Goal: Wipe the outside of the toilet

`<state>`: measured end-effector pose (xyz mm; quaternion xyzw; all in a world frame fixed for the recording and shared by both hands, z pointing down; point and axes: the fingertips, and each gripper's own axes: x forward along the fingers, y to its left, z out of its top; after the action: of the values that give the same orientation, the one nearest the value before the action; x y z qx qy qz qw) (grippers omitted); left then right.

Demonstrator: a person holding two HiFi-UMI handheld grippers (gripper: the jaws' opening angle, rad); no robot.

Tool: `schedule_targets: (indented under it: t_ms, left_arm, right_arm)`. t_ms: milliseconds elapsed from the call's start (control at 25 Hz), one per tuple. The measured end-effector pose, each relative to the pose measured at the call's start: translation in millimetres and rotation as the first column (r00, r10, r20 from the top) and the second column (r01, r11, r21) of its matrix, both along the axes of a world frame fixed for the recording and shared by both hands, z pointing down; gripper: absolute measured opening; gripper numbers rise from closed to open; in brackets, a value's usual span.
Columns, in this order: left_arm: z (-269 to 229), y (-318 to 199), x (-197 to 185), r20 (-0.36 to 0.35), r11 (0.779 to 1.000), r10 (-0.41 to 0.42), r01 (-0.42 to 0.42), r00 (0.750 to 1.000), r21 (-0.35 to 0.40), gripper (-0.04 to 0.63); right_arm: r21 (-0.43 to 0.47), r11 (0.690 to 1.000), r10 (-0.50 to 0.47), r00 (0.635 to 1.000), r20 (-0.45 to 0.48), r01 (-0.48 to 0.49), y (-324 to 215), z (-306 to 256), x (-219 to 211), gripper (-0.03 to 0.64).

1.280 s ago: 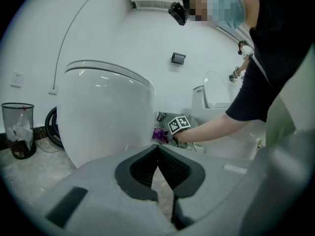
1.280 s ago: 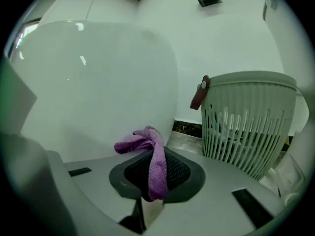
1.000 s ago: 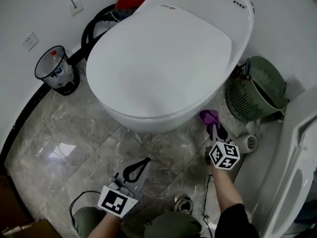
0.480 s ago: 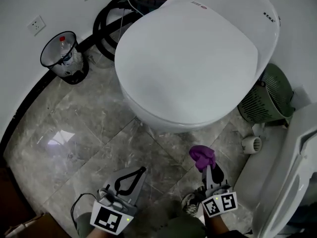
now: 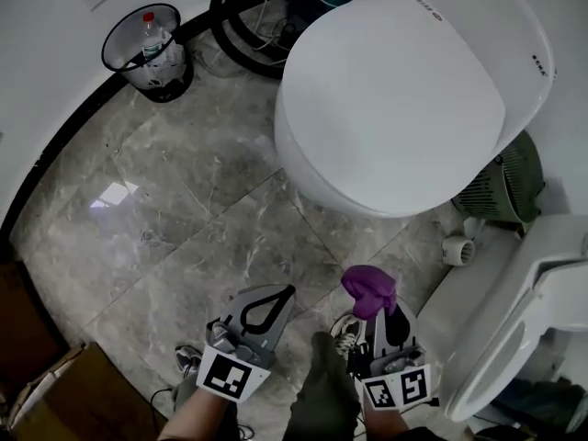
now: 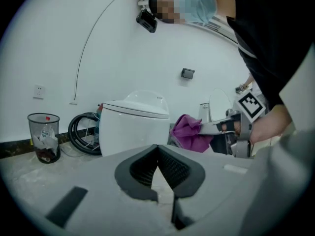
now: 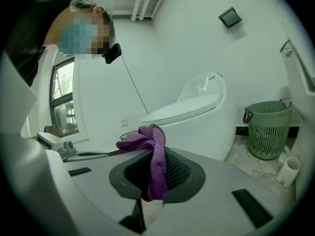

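Note:
The white toilet [image 5: 404, 90] stands with its lid down at the upper right of the head view, and shows again in the left gripper view [image 6: 133, 127] and the right gripper view [image 7: 197, 117]. My right gripper [image 5: 378, 312] is shut on a purple cloth [image 5: 369, 289], which bunches over the jaw tips [image 7: 152, 156] and hangs down between them. It is held over the floor, well short of the toilet bowl. My left gripper [image 5: 276, 299] is beside it on the left, jaws closed tip to tip with nothing in them. The left gripper view also catches the cloth [image 6: 189, 132].
A mesh wastebasket [image 5: 147, 49] with a bottle and a black hose coil [image 5: 243, 26] stand by the far wall. A green basket [image 5: 505, 186] and a small white cup [image 5: 455, 249] are right of the toilet. A white fixture [image 5: 524, 310] lies at right, a cardboard box [image 5: 46, 393] at lower left.
The right gripper has drawn back with the purple cloth from the toilet's base toward the person. The head view has swung left, so the toilet now lies further right.

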<state>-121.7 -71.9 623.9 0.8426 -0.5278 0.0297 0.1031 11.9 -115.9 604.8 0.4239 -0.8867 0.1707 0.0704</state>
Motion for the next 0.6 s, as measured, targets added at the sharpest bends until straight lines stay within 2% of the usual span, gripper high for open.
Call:
schedule_targets:
  t_ms: [120,360,480,600]
  left_arm:
    - [-17,15,-4,0.005,0.998,-0.004,0.004,1.000,-0.057,0.005]
    - [-101,41,-22,0.056,0.991,0.018,-0.011,0.998,-0.132,0.005]
    - [-151,49,-37,0.088,0.988,0.000,0.014,0.996,-0.152,0.005]
    - [-205,56,-49,0.092,0.978,-0.039,0.057,0.995,-0.200,0.005]
  right_arm:
    - [-0.041,0.999,0.026,1.000,-0.004,-0.026,17,-30,-7,0.041]
    - [-0.084,0.995,-0.065,0.997,-0.045,0.061,45,-120,-26,0.041]
    - [-0.108,0.992,-0.061,0.998,-0.033,0.058,44,-172,-23,0.041]
    - [-0.095,0.994,-0.060,0.998,-0.036,0.056,36,-231,-19,0.041]
